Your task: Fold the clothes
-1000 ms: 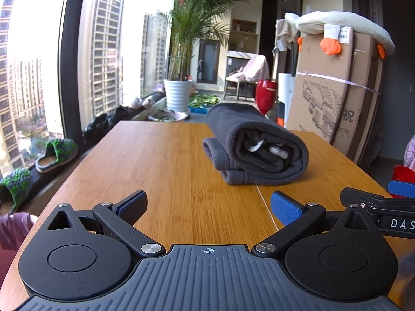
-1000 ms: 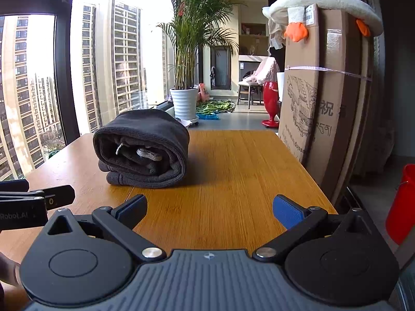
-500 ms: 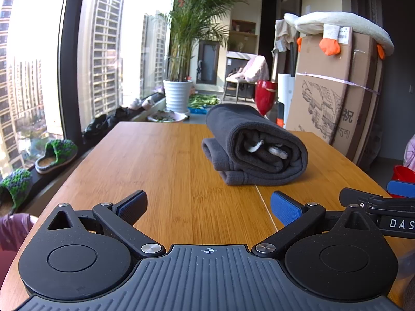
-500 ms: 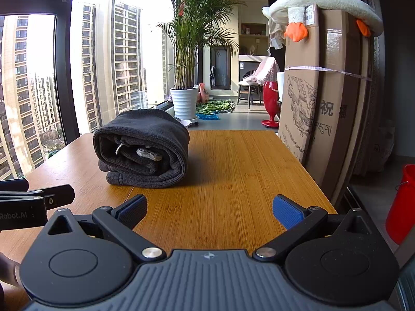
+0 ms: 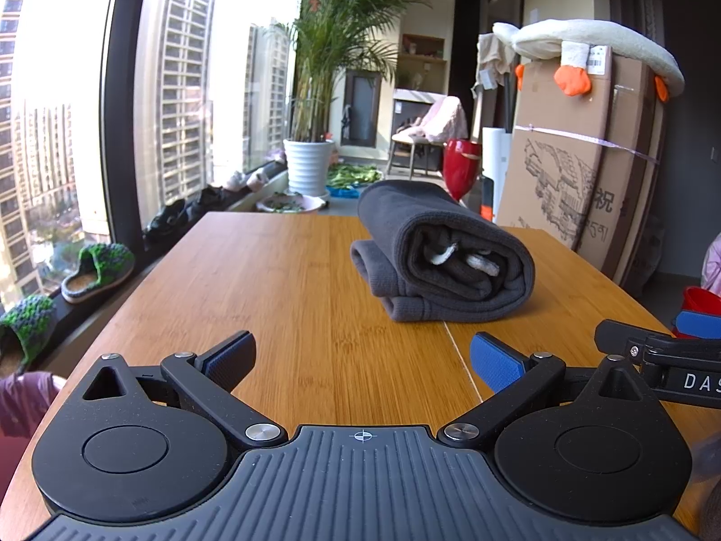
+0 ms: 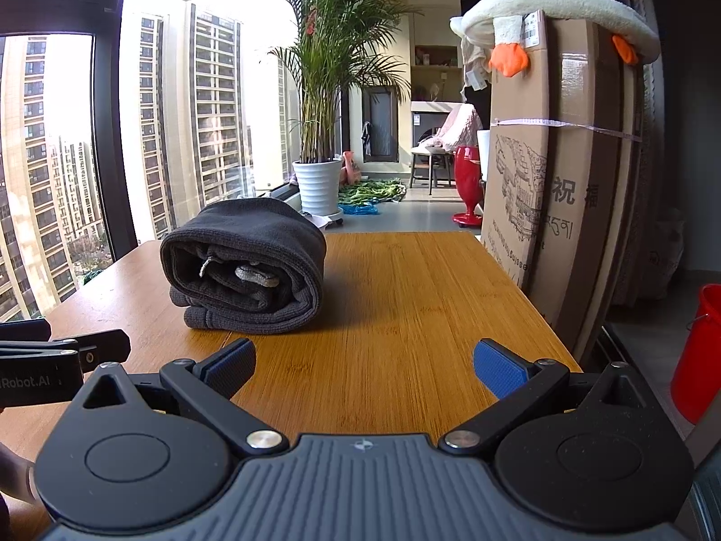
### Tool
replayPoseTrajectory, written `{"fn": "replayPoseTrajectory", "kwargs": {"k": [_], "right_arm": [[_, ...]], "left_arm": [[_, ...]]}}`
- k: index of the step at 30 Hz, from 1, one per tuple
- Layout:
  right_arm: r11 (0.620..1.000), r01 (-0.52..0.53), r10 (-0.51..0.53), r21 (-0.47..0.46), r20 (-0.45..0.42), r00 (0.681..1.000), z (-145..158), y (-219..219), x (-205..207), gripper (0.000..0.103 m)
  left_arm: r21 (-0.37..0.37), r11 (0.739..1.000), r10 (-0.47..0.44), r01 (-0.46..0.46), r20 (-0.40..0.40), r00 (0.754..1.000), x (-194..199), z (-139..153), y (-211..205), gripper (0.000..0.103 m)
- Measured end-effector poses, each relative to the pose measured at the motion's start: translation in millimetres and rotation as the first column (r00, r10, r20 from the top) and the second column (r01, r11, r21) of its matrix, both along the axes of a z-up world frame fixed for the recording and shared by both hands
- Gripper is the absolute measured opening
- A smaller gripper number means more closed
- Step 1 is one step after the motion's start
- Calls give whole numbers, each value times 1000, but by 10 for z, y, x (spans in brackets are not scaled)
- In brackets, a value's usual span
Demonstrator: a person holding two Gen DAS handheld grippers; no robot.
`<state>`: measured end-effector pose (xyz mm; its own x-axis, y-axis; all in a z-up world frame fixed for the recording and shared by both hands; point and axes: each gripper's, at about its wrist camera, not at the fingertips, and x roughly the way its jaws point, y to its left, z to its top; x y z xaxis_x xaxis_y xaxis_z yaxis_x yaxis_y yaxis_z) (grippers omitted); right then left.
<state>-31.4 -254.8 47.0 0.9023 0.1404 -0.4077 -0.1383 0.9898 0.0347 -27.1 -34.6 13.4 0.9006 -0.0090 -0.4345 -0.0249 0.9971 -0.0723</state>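
Spanning both views: table (image 5: pixel 279 279), wooden, bare apart from one item; a seam runs along its top.

Box (image 6: pixel 559 180), large cardboard, upright beside the table's right edge, with a plush toy (image 6: pixel 554 9) draped over its top.

Plant (image 5: pixel 329 45), tall palm in a white ribbed pot, on the floor beyond the table's far end, by the window.

Garment (image 5: pixel 441 257), dark grey, heavy knit. Folded over itself into a thick, compact bundle, open end facing the cameras, pale drawstring tips showing inside the layers. Lies flat on the table, toward the far half, ahead of both grippers and touched by neither.

Left hand-held gripper (image 5: pixel 362 360): jaws spread wide, nothing between them, held low over the near table edge, well short of the garment.

Right hand-held gripper (image 6: pixel 365 363): jaws likewise spread and empty, alongside the left, garment ahead and to its left.

Status, as judged: folding of this garment appears complete; layers sit stacked and even enough, bottom hem slightly proud. No other clothes in view. Remaining work, if any, cannot be told from these views.
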Motion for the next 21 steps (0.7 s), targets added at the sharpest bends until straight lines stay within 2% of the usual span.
{"fn": "replayPoseTrajectory", "kwargs": {"k": [15,21], "right_arm": [[1000,-3,3,6,2,1000,-3,7,-11,103],[1000,-3,3,7,3,1000,-11,18,-4,103]], "left_arm": [[1,1000,0,0,-3,1000,-25,-1,-5,103],[0,1000,-10,10,36,999,-77,16,-4,103]]}}
